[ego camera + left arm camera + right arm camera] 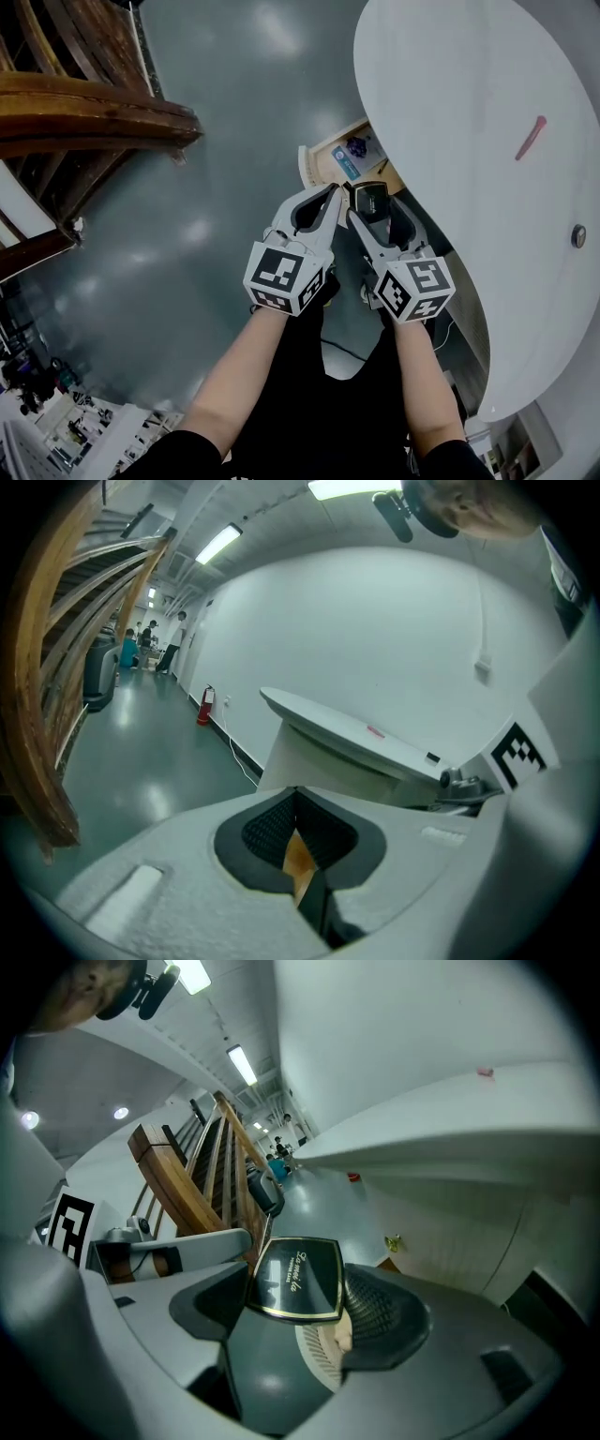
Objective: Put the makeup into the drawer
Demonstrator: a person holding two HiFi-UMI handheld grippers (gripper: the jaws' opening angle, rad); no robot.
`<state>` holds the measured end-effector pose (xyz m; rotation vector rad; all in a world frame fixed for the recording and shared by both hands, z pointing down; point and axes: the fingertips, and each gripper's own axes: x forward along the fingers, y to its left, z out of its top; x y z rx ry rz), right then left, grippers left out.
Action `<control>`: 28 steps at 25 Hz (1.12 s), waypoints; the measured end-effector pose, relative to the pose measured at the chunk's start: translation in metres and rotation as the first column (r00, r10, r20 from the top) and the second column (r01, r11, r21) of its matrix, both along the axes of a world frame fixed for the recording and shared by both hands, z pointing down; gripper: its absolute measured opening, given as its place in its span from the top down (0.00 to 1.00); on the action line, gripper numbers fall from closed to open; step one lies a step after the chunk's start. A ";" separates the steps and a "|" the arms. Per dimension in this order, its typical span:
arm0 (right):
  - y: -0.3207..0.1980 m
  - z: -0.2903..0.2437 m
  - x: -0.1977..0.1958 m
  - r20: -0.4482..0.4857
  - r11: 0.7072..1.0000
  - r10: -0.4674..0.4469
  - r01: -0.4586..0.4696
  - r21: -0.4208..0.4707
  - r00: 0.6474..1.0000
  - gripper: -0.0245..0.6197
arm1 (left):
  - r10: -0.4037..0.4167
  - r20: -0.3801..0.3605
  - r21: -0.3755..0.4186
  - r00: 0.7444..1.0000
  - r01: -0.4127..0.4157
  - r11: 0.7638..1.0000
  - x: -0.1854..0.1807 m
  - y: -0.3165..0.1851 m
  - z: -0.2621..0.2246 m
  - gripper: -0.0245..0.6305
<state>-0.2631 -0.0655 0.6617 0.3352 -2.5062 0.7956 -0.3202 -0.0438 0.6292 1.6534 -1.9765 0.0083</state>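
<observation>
Held side by side over the grey floor, both grippers point at the open wooden drawer [330,159] under the white round table [469,112]. My right gripper [373,204] is shut on a black makeup compact [367,197] with a gold rim. The right gripper view shows that compact [294,1279] clamped between the jaws of the right gripper [302,1309], its lid with gold script facing up. My left gripper [329,194] is shut and holds nothing; in the left gripper view its pads [281,822] of the left gripper [297,797] meet. The drawer holds several small blue items [354,150].
A pink stick [530,138] and a small round object [578,235] lie on the table top. A wooden staircase [84,103] rises at the far left. A white cable [347,354] runs over the floor by the person's legs.
</observation>
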 end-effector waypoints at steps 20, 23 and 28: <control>-0.033 0.171 -0.019 -0.084 0.998 -0.044 0.047 0.036 0.995 0.45 | -0.002 -0.027 -0.024 1.000 0.001 1.000 -0.003 -0.029 0.133 0.95; -0.037 0.188 -0.023 -0.099 0.998 -0.050 0.054 0.041 0.994 0.45 | -0.005 -0.029 -0.027 1.000 0.005 1.000 -0.005 -0.034 0.145 0.95; -0.045 0.210 -0.029 -0.139 0.995 -0.072 0.080 0.054 0.988 0.45 | -0.020 -0.031 -0.028 0.999 0.019 0.999 -0.011 -0.041 0.156 0.95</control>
